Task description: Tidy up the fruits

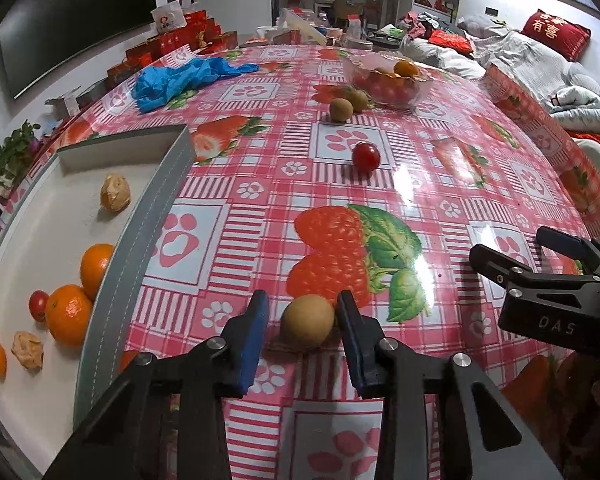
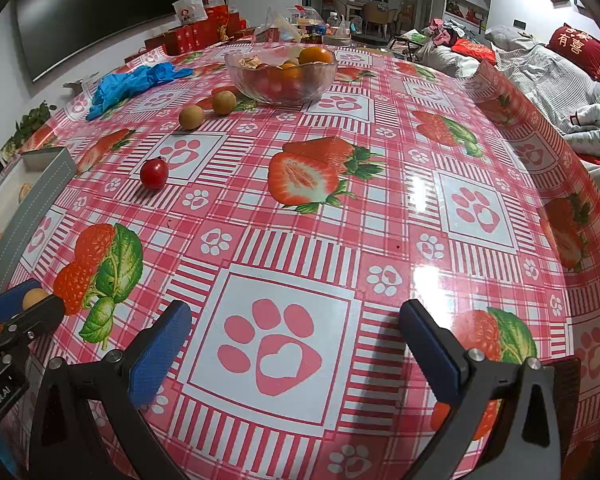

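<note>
The left gripper [image 1: 303,322] brackets a small tan fruit [image 1: 308,322] on the tablecloth [image 1: 260,184] — one pad touches, the other stands just apart. The right gripper [image 2: 296,344] hangs wide open over bare cloth. Left lies the tray [image 1: 140,240] of oranges [image 1: 69,314]; farther off, a cherry tomato [image 1: 366,156] — then the glass bowl [image 2: 281,76].

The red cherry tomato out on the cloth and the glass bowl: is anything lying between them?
Yes. Two brown round fruits sit between the cherry tomato and the glass bowl, close beside the bowl; otherwise bare tablecloth. Clearest in the right wrist view.
</note>
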Motion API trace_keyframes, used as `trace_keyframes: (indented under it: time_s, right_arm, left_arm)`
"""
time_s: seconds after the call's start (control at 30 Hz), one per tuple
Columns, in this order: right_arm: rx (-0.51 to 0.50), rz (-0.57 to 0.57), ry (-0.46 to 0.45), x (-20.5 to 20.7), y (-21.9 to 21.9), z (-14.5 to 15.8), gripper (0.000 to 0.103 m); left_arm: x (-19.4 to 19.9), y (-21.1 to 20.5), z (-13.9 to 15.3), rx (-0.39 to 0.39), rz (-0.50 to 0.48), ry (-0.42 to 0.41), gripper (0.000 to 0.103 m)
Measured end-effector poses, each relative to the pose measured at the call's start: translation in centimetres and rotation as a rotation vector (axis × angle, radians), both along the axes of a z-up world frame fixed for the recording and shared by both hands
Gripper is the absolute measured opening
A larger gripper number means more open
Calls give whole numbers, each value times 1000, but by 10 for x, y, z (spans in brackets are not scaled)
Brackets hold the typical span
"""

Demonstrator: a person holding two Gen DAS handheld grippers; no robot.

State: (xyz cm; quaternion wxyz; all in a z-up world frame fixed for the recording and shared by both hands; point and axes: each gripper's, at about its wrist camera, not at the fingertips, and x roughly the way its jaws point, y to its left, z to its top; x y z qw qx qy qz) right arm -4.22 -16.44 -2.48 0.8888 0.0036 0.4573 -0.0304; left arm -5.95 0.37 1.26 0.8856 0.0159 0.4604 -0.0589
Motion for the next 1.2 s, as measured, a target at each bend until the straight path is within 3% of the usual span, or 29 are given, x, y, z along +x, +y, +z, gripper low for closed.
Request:
trace_keyframes:
  time_s: [0.17, 0.33, 0.47, 0.53, 0.77, 0.87, 0.97, 1.0, 1.2]
  right_arm:
    - [-2, -16, 36, 5, 6, 2, 103]
    - [0, 47, 101, 32, 34, 5, 103]
    - [-28, 76, 90, 55, 58, 5, 103]
    - [5, 104, 97, 69, 68, 3, 103]
    - [7, 81, 68, 99, 86, 3, 98]
    - [-2, 90, 46, 103, 91, 4, 84]
    - [1, 112, 17, 103, 96, 9, 46]
    - [10, 121, 12, 102, 96, 10, 27]
    - [199, 132, 30, 85, 72, 14, 24]
  left_arm:
    - [-2, 12, 0, -11, 18, 7, 37]
    - [-4, 23, 0, -18, 32, 4, 37]
    - [-4, 30, 0, -28, 41, 7, 37]
    - [-4, 32, 0, -24, 40, 7, 37]
    - [-1, 32, 0, -20, 34, 10, 37]
    - [0, 32, 0, -15, 35, 8, 37]
    - [1, 32, -1, -10, 35, 6, 37]
    - [1, 31, -1, -6, 33, 5, 37]
    - [1, 33, -1, -28, 40, 9, 37]
